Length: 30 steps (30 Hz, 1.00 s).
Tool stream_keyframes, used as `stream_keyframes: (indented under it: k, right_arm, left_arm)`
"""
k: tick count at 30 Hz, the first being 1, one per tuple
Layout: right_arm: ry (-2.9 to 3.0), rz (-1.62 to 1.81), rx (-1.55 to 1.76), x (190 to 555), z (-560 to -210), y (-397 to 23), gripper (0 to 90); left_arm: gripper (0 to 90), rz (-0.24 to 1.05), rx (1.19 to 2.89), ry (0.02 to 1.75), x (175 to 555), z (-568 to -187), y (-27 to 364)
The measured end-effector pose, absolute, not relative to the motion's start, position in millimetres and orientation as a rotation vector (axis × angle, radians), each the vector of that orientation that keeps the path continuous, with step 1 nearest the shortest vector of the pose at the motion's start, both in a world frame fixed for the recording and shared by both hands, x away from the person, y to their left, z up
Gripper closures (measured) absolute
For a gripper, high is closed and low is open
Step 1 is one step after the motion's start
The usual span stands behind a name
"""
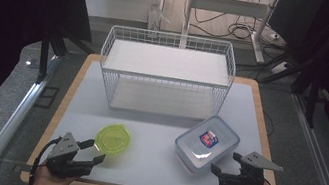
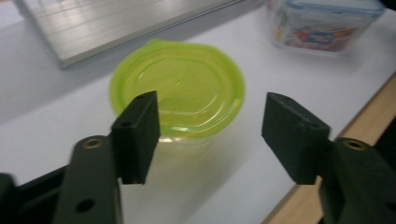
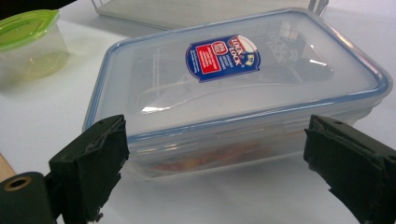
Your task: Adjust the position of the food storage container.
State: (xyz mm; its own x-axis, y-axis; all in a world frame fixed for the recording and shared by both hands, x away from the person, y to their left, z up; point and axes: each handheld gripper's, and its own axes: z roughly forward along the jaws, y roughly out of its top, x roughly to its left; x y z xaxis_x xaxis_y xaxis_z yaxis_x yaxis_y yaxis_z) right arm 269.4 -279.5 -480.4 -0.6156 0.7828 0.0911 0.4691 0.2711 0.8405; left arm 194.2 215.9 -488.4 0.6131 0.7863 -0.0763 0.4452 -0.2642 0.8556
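Tools first: we are holding the left tool (image 1: pixel 87 151) with its jaws standing apart and nothing between the pads, aimed at the green tub (image 1: pixel 113 138), which is sitting just ahead of it on the worktop (image 1: pixel 156 131). In the left gripper view the tub (image 2: pixel 177 95) is lying beyond both jaw tips, not yet between them, so we are judging this as a line-up for a grasp across its lid. The gap looks narrower than the lid, so we are probably needing more spread, or a lower hold on the slimmer body.

We are keeping the right tool (image 1: pixel 224 164) wide too, empty, pointing at the near side of the clear box (image 1: pixel 207 142). In the right gripper view the box (image 3: pixel 233 88) is spanning nearly the whole space between the jaws, its near wall just ahead of the pads; a grasp along that length looks tight.

Both containers are resting lidded in the front half, well apart from each other, with bare surface between them for moving. The wire rack (image 1: pixel 166 72) is standing behind, its open front facing us and both levels free, which we are reading as the likely destination. The box is sitting near the right edge of the worktop, and both tools are hovering over the front edge, so there is little room sideways on the right.
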Motion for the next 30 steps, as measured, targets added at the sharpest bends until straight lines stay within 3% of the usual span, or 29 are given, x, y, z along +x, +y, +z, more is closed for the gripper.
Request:
stream_keyframes:
  k: [11,18,30]
  right_arm:
    - [2.185,1.271,1.126,269.3,-479.3,-279.3,8.9]
    - [2.180,1.277,1.132,269.8,-479.3,-279.6,9.9]
    - [2.194,1.254,1.147,271.3,-481.6,-279.2,9.9]
  left_arm:
    - [90.0,0.379,1.947,0.923,204.9,-486.2,186.6]
    - [90.0,0.312,1.990,0.896,219.9,-494.1,162.5]
    - [90.0,0.331,2.039,0.964,240.1,-503.0,154.9]
